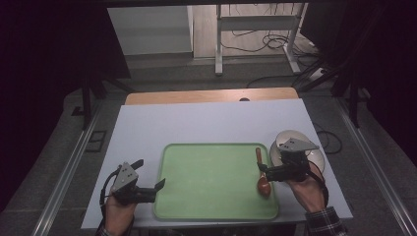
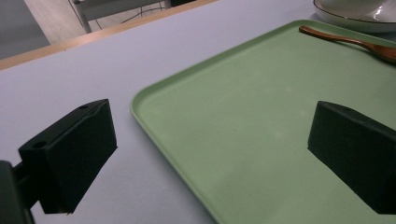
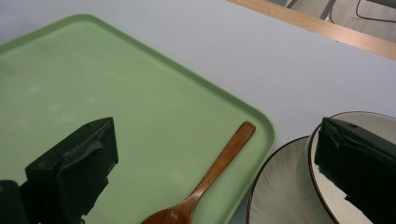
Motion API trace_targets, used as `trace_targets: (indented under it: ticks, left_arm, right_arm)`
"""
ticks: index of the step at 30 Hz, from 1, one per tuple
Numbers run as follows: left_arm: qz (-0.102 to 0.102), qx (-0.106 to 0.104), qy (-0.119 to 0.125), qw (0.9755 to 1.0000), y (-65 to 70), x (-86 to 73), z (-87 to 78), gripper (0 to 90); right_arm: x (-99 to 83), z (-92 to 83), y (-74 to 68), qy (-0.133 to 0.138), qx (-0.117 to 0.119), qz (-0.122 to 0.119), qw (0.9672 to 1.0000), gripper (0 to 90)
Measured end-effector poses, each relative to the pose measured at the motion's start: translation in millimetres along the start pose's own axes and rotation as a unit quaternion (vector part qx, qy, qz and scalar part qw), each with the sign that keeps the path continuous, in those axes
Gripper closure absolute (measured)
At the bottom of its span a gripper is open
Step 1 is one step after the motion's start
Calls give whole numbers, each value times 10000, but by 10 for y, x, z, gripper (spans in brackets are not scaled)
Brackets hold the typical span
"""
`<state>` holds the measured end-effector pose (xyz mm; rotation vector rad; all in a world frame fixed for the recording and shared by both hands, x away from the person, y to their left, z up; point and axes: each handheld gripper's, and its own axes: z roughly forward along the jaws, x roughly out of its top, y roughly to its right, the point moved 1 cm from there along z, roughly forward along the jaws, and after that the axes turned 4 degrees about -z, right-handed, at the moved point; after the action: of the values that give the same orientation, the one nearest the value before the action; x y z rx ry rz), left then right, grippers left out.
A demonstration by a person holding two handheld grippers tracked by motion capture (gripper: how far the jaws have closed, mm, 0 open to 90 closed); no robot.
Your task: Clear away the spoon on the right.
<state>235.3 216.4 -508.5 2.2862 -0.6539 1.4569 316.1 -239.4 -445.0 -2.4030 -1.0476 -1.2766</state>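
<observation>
My right hand-held gripper (image 1: 273, 172) hangs wide open and empty, the wooden spoon (image 1: 261, 172) lying between its jaws on the green tray (image 1: 216, 209), the bowl (image 1: 314, 156) under its outer jaw. My left hand-held gripper (image 1: 150, 174) gapes empty astride the tray's near edge.

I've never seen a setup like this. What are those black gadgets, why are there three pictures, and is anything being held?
A person sits at a white table holding a hand-operated two-jaw gripper in each hand: the left gripper and the right gripper. The high view looks down from above. The other two come from cameras riding on each gripper, looking along its black jaws. On the table lies a green tray with a wooden spoon near its right edge. Beside the tray stands a white plate with a bowl on it. Both grippers' jaws stand open and hold nothing; the right one hovers over the spoon and dishes.
</observation>
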Motion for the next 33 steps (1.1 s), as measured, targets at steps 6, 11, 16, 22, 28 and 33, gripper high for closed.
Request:
trace_targets:
  ticks: [6, 11, 16, 22, 28, 33]
  left_arm:
    - [-5, -8, 3, 10000, -3, 0, -1, 10]
    - [-13, -12, 3, 10000, -5, -1, -1, 10]
    - [-36, -13, 15, 10000, -4, -2, 1, 10]
    - [-50, -15, 18, 10000, -7, -2, 0, 10]
    - [-59, -10, 15, 10000, -9, -5, 2, 10]
    - [-58, -1, 19, 10000, -11, -5, 1, 10]
  right_arm:
    - [-50, -49, 17, 28, -19, 28, 10000, 0]
    - [-101, -87, 44, 55, -42, 55, 10000, 0]
    - [-142, -136, 71, 62, -99, 96, 9999, 0]
    - [-177, -194, 101, 94, -157, 108, 9998, 0]
    - [-230, -252, 129, 89, -234, 141, 9996, 0]
    - [-285, -303, 162, 69, -318, 173, 9993, 0]
